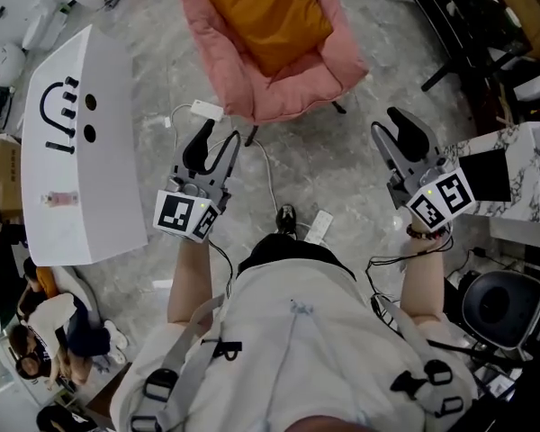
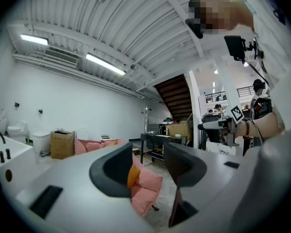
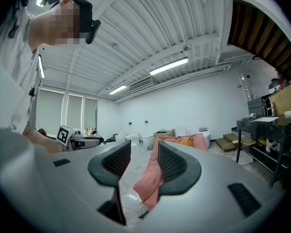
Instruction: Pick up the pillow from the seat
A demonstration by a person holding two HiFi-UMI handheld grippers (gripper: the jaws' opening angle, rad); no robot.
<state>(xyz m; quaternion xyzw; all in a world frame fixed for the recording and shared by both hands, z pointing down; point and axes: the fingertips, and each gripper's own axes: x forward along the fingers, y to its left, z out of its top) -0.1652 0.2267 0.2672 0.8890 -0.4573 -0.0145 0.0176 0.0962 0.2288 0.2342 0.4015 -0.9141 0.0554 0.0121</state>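
left gripper [image 1: 218, 139]: jaws spread, nothing between them | right gripper [image 1: 391, 124]: jaws spread, nothing between them | pillow [image 1: 268, 12]: orange, lies on the seat of the pink chair [image 1: 288, 93], ahead of both grippers, well apart from them | white table [image 1: 72, 178]: left of the chair

Orange pillow [image 1: 268, 12] lies in the pink seat [image 1: 299, 90].

The pillow [image 1: 265, 12] is matt orange cloth, and the seat [image 1: 292, 93] is soft, napped pink fabric. The floor [image 1: 342, 165] looks like smooth, grey-veined stone. The white worktop [image 1: 72, 183] is smooth and faintly glossy. The left gripper [image 1: 218, 140] and the right gripper [image 1: 394, 124] are matt grey plastic with ribbed dark pads [image 3: 170, 165].
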